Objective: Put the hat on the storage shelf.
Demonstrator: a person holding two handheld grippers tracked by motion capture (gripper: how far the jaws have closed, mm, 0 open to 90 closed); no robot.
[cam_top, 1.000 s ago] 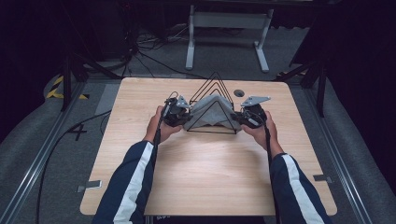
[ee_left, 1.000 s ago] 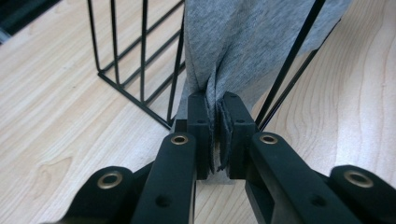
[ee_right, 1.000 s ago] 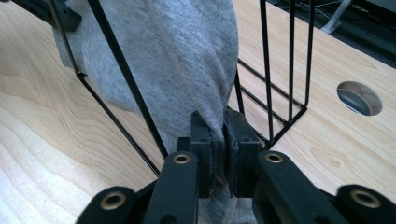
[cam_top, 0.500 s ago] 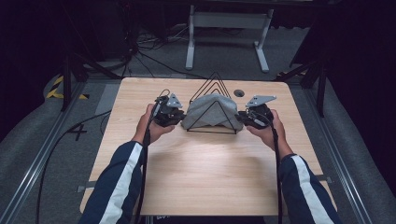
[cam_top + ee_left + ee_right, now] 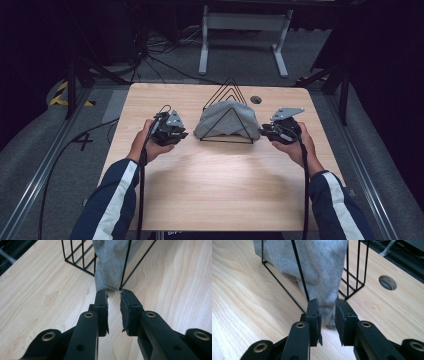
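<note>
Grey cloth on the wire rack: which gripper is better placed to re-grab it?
Right. The right gripper has a hanging cloth edge just past its parted jaws. The left gripper sits farther from the rack, its jaws framing bare table. Both have just been opening, nothing held.

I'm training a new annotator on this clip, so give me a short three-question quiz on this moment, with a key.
1. True or false: the grey cloth hangs over the black wire rack.
2. What lies between the pads of the left gripper? A) cloth B) a rack wire C) nothing
3. Which gripper stands beside the round hole in the table?

Key
1. True.
2. C: its jaws, just opened, stand short of the cloth's hem.
3. The right gripper, its jaws parted before the cloth's end.
</note>
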